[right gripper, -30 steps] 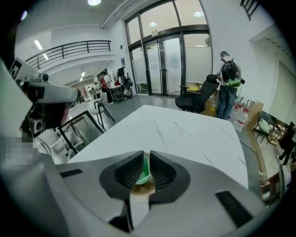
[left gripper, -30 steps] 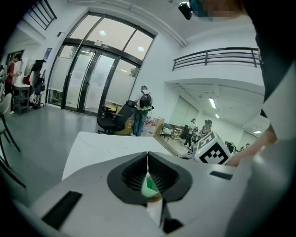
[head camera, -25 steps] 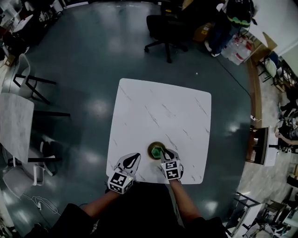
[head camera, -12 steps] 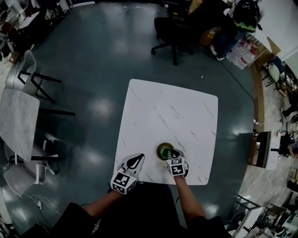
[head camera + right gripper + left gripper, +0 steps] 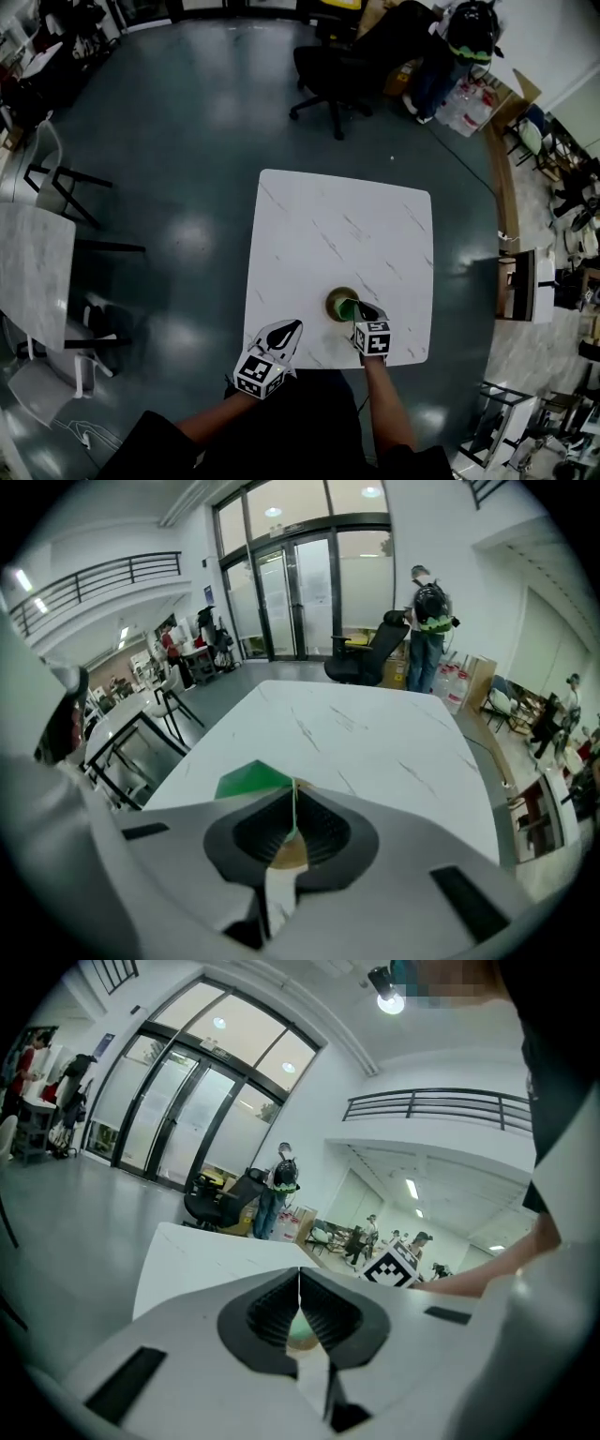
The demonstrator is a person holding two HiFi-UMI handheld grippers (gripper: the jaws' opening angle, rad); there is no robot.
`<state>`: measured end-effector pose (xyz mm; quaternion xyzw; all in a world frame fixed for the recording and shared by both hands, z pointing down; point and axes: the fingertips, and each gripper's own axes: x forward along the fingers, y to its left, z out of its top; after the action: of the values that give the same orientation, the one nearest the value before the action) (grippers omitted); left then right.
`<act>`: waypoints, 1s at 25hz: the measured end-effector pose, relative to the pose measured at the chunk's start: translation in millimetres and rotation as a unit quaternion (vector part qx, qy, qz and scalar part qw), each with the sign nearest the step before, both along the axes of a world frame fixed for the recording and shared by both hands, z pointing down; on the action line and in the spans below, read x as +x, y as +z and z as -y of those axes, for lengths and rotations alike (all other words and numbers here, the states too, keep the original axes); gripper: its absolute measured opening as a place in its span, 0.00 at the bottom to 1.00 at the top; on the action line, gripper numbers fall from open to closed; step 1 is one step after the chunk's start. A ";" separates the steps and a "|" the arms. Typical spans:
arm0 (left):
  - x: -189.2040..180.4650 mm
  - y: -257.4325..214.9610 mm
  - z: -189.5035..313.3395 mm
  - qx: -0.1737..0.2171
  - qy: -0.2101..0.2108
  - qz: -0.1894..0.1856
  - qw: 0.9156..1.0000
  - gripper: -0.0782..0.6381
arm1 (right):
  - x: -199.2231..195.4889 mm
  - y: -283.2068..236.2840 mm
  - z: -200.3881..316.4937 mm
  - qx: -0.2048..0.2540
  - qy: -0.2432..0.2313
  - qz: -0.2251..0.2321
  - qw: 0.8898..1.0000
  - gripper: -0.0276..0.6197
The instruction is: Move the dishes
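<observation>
Nearly at the table's front edge: green dish clamped in the right gripper

A small green dish (image 5: pixel 348 307) is seen at the near side of a white marble-patterned table (image 5: pixel 347 225), a little right of the middle of that edge. It is set within the outline of a round brown dish (image 5: pixel 335 302); whether the two are touching cannot be told. In the right gripper view, the thin green wall (image 5: pixel 251 780) is seen standing upright between the jaws, with the brown dish (image 5: pixel 289 855) showing below it.

The right gripper (image 5: pixel 361 312) is closed on that green wall, with both pads pressed against it. It is angled steeply down from the near edge, and its marker cube is turned up towards the head camera.

The left gripper (image 5: pixel 291 327) is held near the table's near left edge, well apart from the dishes, with its tips pointed towards them. Its jaws are brought together with nothing between them; in the left gripper view (image 5: pixel 300 1283) only a narrow seam is left where the pads meet.

The rest of the tabletop is bare. A dark grey floor is seen around the table. A black office chair (image 5: pixel 323 66) is placed beyond the far edge, and a person wearing a backpack (image 5: pixel 427 607) is standing beside it, near glass doors.
</observation>
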<state>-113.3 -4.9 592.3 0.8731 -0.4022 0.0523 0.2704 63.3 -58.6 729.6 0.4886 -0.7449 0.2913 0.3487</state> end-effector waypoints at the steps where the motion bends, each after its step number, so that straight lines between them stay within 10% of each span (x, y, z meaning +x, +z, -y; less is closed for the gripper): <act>1: 3.2 0.1 -1.6 0.003 0.012 -0.001 1.000 0.13 | 1.7 -6.9 0.5 0.007 0.011 0.004 1.000 0.08; 7: 25.1 0.0 -5.4 0.019 0.038 0.011 0.999 0.13 | 18.9 -29.5 -7.8 0.026 0.037 0.025 0.999 0.08; 25: 123.3 3.2 8.8 0.017 -0.073 0.047 0.996 0.13 | 116.5 -20.8 17.4 0.012 -0.025 0.068 0.997 0.09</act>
<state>10.0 -13.7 595.5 0.8427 -0.4779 0.0667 0.2388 179.8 -76.1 708.8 0.4532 -0.7824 0.3058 0.2984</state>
